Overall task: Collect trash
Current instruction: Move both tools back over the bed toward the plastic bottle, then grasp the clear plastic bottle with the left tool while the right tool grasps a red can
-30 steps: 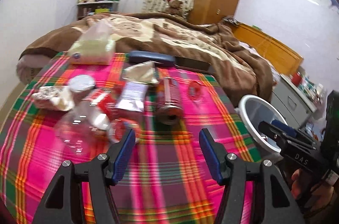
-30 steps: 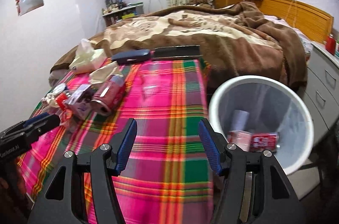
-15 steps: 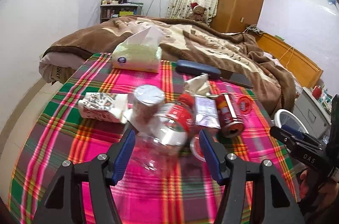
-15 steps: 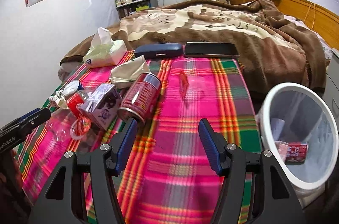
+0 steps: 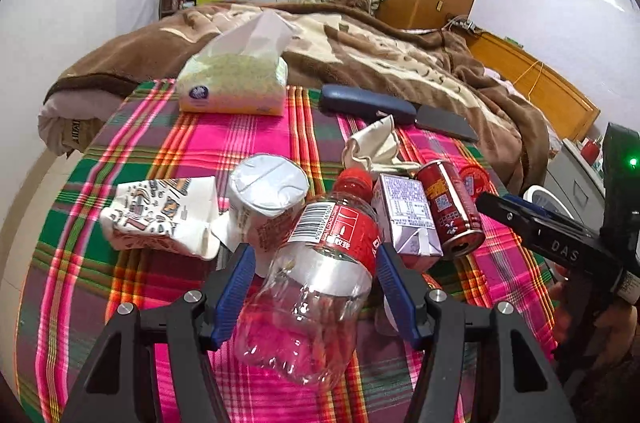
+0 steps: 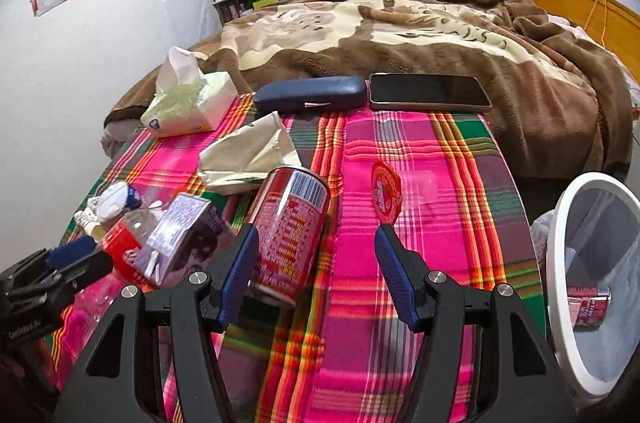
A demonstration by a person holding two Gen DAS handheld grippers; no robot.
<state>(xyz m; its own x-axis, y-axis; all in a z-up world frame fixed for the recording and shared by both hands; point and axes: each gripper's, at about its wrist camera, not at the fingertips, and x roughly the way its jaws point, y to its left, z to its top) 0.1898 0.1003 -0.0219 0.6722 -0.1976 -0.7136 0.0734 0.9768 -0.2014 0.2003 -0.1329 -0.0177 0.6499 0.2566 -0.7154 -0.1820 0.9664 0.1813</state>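
Note:
A clear plastic bottle (image 5: pixel 320 263) with a red label lies on the plaid cloth (image 5: pixel 248 139). It sits between the fingers of my left gripper (image 5: pixel 316 287), which is open, with no clear squeeze on it. Beside it lie a purple carton (image 5: pixel 408 219), a white-lidded cup (image 5: pixel 268 187) and a crumpled printed paper bag (image 5: pixel 160 215). A red can (image 6: pixel 292 219) lies on its side between the fingers of my open right gripper (image 6: pixel 318 263), closer to the left finger. Crumpled paper (image 6: pixel 248 155) and a red lid (image 6: pixel 386 193) lie beyond. The white bin (image 6: pixel 560 263) stands at the right.
A tissue pack (image 5: pixel 232 83), a dark glasses case (image 6: pixel 310 93) and a phone (image 6: pixel 430 91) lie along the cloth's far edge. Behind them is a bed under a brown blanket (image 6: pixel 400 31). The bin holds a red packet (image 6: pixel 588 303). Grey drawers (image 5: pixel 576 183) stand far right.
Both grippers have moved forward and leftward toward the trash pile. The bottle now lies between the left fingers and the can between the right ones. The bin has slid to the right edge.

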